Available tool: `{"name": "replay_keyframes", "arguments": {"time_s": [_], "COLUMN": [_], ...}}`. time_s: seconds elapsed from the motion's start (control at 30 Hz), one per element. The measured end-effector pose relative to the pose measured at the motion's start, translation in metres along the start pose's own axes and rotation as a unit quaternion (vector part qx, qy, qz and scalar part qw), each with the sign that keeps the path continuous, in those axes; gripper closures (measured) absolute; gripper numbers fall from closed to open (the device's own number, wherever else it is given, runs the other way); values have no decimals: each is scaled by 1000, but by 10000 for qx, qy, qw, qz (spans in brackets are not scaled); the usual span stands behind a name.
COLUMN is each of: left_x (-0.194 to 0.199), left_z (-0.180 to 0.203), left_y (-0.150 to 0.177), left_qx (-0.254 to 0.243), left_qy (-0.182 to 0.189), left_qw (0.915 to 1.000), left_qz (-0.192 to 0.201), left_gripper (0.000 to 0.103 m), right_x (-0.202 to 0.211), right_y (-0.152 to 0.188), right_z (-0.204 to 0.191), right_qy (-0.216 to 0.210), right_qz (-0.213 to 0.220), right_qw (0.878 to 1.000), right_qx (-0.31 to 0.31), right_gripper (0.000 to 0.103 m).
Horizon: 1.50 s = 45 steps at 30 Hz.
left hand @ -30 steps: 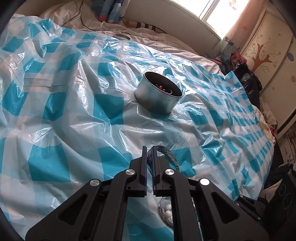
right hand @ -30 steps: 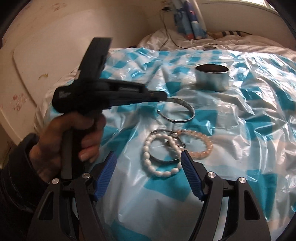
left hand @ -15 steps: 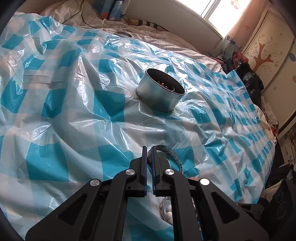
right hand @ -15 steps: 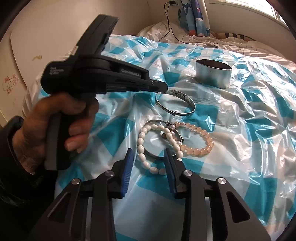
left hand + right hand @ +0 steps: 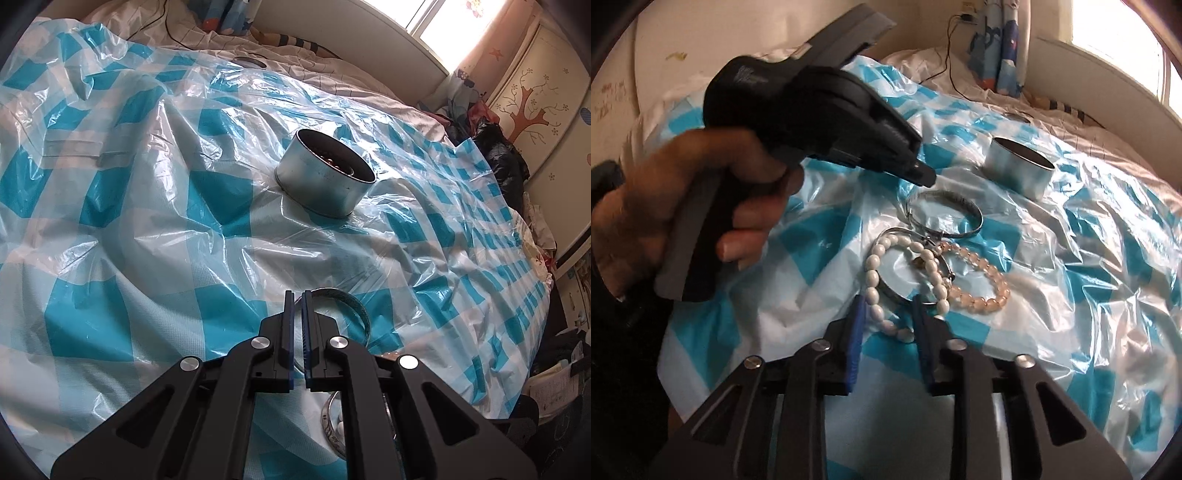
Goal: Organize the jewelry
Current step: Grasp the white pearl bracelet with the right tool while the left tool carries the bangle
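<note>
A white bead bracelet (image 5: 871, 275) lies across a silver bangle (image 5: 897, 291), beside a pink bead bracelet (image 5: 982, 295). My right gripper (image 5: 888, 301) is down at the white bracelet. Its blue pads are closing with the near stretch of beads between them, and I see no firm pinch. Farther off, my left gripper (image 5: 925, 179) is shut, its tip at the rim of a second silver bangle (image 5: 960, 205). In the left wrist view that bangle (image 5: 354, 306) curves out from the shut fingertips of this gripper (image 5: 298, 293). A round metal tin (image 5: 325, 184) with reddish beads inside stands beyond.
Everything rests on a crinkled blue-and-white checked plastic sheet (image 5: 147, 221) over a bed. A person's hand (image 5: 701, 206) holds the left gripper's handle. A round lid (image 5: 245, 61) and a cable lie near the pillows. A painted cupboard (image 5: 535, 110) and dark clothes stand on the right.
The right gripper's jaws have narrowed from wide apart, and it has moved in, lower and rolled, onto the white bead bracelet. The left gripper has stayed put, shut at the bangle.
</note>
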<state>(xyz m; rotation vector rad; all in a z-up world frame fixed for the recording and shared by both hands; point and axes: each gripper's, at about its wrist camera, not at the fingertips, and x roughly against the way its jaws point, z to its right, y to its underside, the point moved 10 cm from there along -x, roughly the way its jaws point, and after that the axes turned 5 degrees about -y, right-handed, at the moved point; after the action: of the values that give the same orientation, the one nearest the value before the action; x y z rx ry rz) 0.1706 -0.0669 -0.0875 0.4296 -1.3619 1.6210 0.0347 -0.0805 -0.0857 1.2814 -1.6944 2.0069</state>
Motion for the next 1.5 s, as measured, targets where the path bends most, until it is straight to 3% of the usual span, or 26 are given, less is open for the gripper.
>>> {"name": "replay_keyframes", "arguments": {"time_s": [0.07, 0.17, 0.27, 0.4, 0.53, 0.7, 0.9, 1.03, 1.1, 1.23, 1.5], "left_x": [0, -2, -2, -1, -8, -18, -15, -17, -17, -4, 35], "left_z": [-1, -3, -4, -4, -3, 2, 8, 13, 12, 17, 23], "left_y": [0, 1, 0, 0, 3, 9, 9, 11, 11, 4, -30], "left_qx": [16, 50, 97, 141, 100, -48, -266, -571, -636, -815, -622], "left_qy": [-4, -12, 17, 63, 22, -7, -81, -273, -377, -437, -84], "left_qw": [10000, 10000, 9999, 9999, 9998, 9993, 9992, 9976, 9969, 9957, 9952], "left_qz": [-3, -20, -28, -44, -190, -363, -269, -263, -253, 10, 754], "left_gripper": [100, 100, 100, 100, 99, 89, 82, 84, 98, 100, 100], "right_x": [2, 2, 9, 28, 47, 60, 70, 73, 72, 75, 79], "right_y": [0, 1, -2, -14, -22, -25, -23, -28, -28, -29, -60], "right_z": [0, -1, 9, 31, 56, 84, 101, 112, 116, 121, 151], "right_qy": [-189, -317, -976, -2015, -2928, -3490, -3705, -3714, -3702, -3659, -3633], "right_qz": [26, -2, 150, 662, 1243, 1708, 1930, 2029, 2053, 2062, 2157], "right_qw": [9997, 9993, 9902, 9528, 8942, 8342, 7997, 7940, 7916, 7927, 7973], "right_qx": [-142, -201, -988, -2172, -3151, -3913, -4313, -4365, -4406, -4418, -4310], "right_gripper": [92, 94, 95, 95, 95, 95, 95, 95, 95, 95, 95]}}
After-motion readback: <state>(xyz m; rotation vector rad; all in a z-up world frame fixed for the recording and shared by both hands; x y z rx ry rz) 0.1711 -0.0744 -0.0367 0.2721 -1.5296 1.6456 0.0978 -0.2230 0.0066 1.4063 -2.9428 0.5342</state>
